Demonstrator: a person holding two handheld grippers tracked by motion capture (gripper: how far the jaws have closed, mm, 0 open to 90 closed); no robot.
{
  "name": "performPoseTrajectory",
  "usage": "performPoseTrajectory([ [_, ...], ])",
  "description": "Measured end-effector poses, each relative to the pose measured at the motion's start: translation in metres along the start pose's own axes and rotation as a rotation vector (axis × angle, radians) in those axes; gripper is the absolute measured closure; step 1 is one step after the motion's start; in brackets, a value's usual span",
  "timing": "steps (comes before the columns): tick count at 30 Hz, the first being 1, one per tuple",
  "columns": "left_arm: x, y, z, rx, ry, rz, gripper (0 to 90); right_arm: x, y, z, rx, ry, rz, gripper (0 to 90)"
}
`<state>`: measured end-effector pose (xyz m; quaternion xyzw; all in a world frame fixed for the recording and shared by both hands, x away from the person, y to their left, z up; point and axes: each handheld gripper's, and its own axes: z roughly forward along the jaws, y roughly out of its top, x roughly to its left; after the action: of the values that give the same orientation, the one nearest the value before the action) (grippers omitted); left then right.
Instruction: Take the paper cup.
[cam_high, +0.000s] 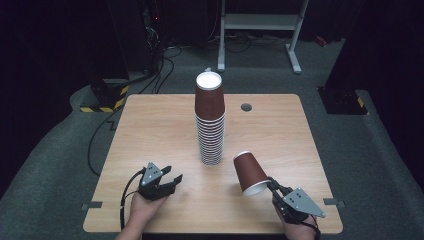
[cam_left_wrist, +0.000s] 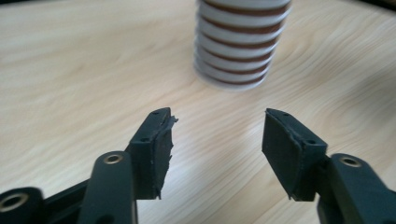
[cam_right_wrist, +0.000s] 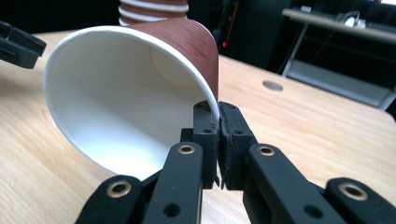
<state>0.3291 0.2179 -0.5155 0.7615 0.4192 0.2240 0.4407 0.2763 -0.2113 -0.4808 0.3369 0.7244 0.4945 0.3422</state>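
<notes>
High view: a tall stack of brown paper cups (cam_high: 210, 120) stands upside down at the centre of the wooden table (cam_high: 150, 130). The left gripper (cam_high: 171, 180) rests at about seven o'clock from the stack's base, near the front edge, held in the person's left hand (cam_high: 142, 207); its jaws stand apart with nothing between them. The right gripper (cam_high: 270, 183) lies at about four o'clock from the stack and holds a single brown cup (cam_high: 249, 172) by its rim, the cup tilted with its closed bottom up and away, clear of the stack. A small grey disc (cam_high: 246, 107) is set in the table at two o'clock from the stack.

Left gripper view: the jaws are parted, bare tabletop (cam_left_wrist: 70, 70) between them. The stack's lower rims (cam_left_wrist: 238, 46) sit at twelve o'clock, well ahead of the fingertips.

Right gripper view: the jaws are pinched tight on the white rim of the cup (cam_right_wrist: 126, 102), one pad inside, one outside. The stack (cam_right_wrist: 154, 9) shows behind the cup at twelve o'clock.
</notes>
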Motion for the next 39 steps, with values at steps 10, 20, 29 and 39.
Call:
performPoseTrajectory([
  [10,0.006,-0.015,0.008,0.072,0.026,0.005,37.8,-0.028,0.021,0.0,0.236,0.059,0.06,86.1],
  [20,0.01,-0.015,0.009,0.079,-0.005,-0.044,37.5,-0.056,0.05,0.012,0.52,0.135,0.099,86.1],
  [29,0.01,-0.015,0.009,0.079,-0.011,-0.039,37.7,-0.073,0.079,0.025,0.711,0.215,0.103,86.1],
  [39,0.01,-0.015,0.009,0.082,-0.011,-0.037,38.3,-0.075,0.094,0.044,0.915,0.273,0.041,86.0],
])
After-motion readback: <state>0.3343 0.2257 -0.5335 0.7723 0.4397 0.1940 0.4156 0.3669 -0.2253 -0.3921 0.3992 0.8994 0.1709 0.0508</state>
